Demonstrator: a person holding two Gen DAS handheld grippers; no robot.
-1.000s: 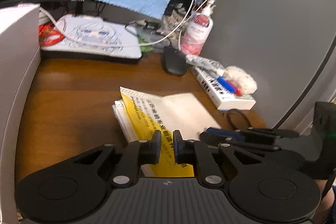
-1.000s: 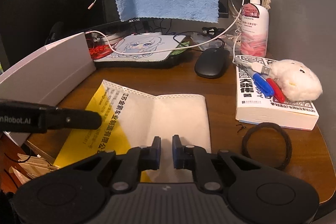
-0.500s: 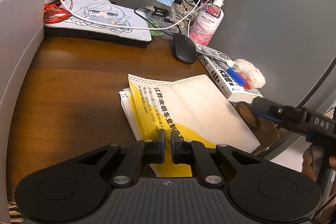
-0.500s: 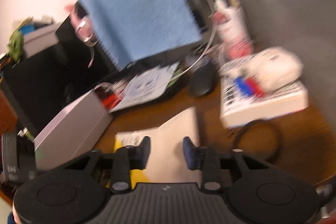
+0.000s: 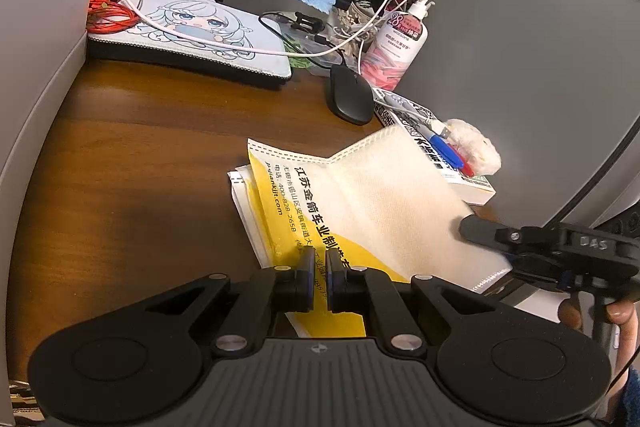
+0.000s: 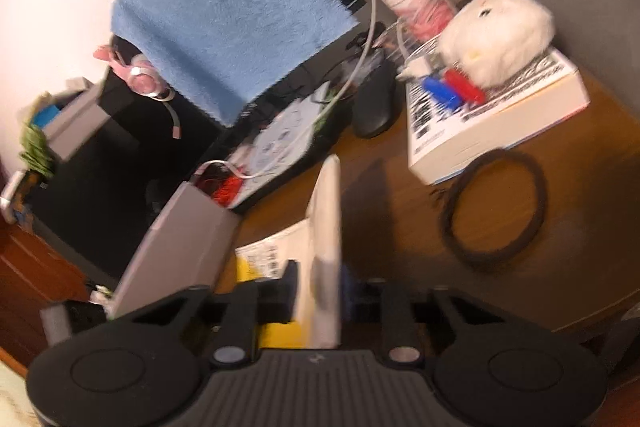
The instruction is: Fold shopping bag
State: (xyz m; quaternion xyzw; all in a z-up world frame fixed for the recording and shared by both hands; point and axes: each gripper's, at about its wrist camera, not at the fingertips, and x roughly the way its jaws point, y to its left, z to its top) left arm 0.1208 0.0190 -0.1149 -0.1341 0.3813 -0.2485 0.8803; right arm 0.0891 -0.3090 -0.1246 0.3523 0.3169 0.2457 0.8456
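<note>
The shopping bag (image 5: 380, 195), cream with a yellow printed panel, lies partly folded on the wooden desk (image 5: 140, 167). My left gripper (image 5: 319, 267) is shut, its fingertips low over the bag's near yellow edge; whether it pinches the fabric is unclear. In the left wrist view my right gripper (image 5: 476, 233) holds the bag's right cream edge, which is raised off the desk. In the blurred right wrist view the cream flap (image 6: 326, 219) stands edge-on between the fingers of the right gripper (image 6: 320, 291), which is shut on it.
A book (image 5: 436, 155) with pens and a white plush (image 6: 500, 27) lies right of the bag. A black hair band (image 6: 496, 203) lies in front of the book. A mouse (image 5: 348, 95), a lotion bottle (image 5: 400, 47) and a printed pad (image 5: 192, 31) sit behind. A white box (image 5: 36, 67) borders the left.
My right gripper opened, swung round to the bag's right edge, shut on it and lifted the cream flap. The left gripper stayed shut over the yellow near edge.
</note>
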